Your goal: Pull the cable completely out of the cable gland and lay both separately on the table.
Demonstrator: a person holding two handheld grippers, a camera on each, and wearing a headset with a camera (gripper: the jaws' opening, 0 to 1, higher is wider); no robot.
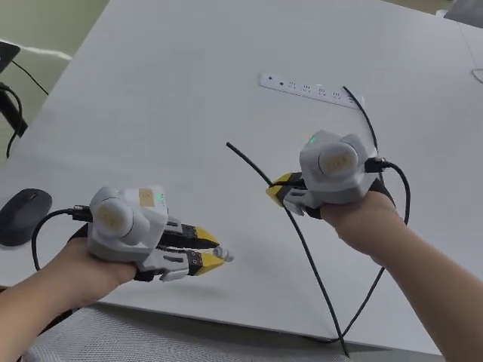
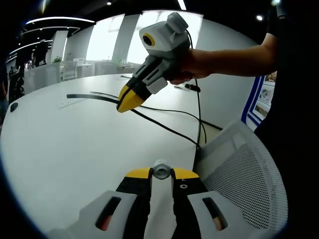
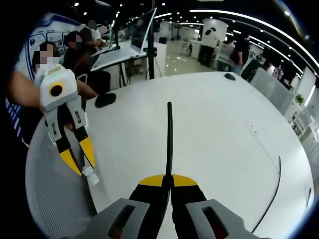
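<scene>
My left gripper (image 1: 213,252) hangs over the table's near edge, shut on a small pale grey cable gland (image 1: 225,256). In the left gripper view the gland (image 2: 161,169) sits pinched between the yellow-tipped jaws of that gripper (image 2: 161,175). My right gripper (image 1: 274,192) is shut on a thin black cable (image 1: 245,160), whose free end points to the far left. The rest of the cable trails down past the front edge. In the right gripper view the cable (image 3: 169,134) sticks straight out of the shut gripper (image 3: 168,180). Gland and cable are apart.
A white power strip (image 1: 309,89) lies at the back with a black lead plugged in. A dark mouse (image 1: 23,215) rests at the left edge. A mesh chair back (image 1: 113,335) sits under the white table's (image 1: 173,113) front edge. People sit at desks beyond.
</scene>
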